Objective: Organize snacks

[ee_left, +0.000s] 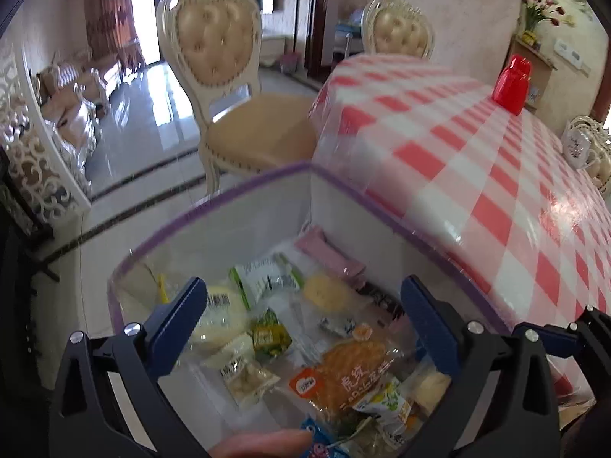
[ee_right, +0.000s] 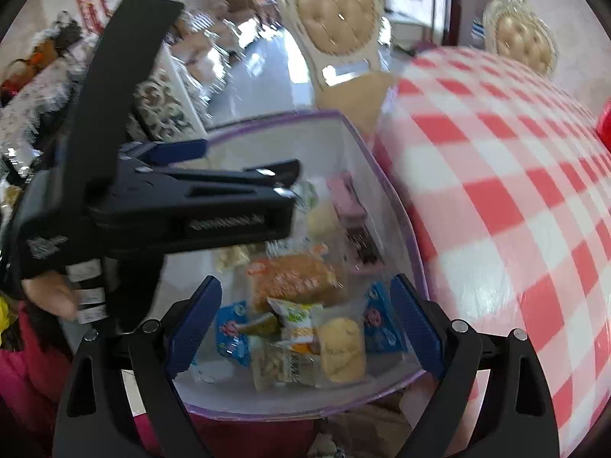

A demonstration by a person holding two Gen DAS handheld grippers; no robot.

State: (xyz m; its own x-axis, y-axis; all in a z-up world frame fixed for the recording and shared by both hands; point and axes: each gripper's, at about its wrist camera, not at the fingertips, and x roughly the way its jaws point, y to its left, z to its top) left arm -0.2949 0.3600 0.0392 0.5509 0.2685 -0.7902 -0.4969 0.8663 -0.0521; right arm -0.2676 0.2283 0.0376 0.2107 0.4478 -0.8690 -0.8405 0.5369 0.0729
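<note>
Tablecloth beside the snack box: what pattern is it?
Red-and-white checks on the tablecloth, clearest in the left wrist view.

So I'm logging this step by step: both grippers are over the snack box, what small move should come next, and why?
Probably lower the left gripper onto the orange bread packet. Both grippers look open and empty above the storage box, the right gripper too, and that packet lies on top of the pile, nearest the left fingers.

Bright daylight from windows at far left rear; strong glare on polished floor. Sheen on checked tablecloth. Left wrist view mostly sharp, slight smear at edges. Right wrist view motion-blurred throughout, chair streaked. Fisheye bending, dark vignette in corners.
</note>
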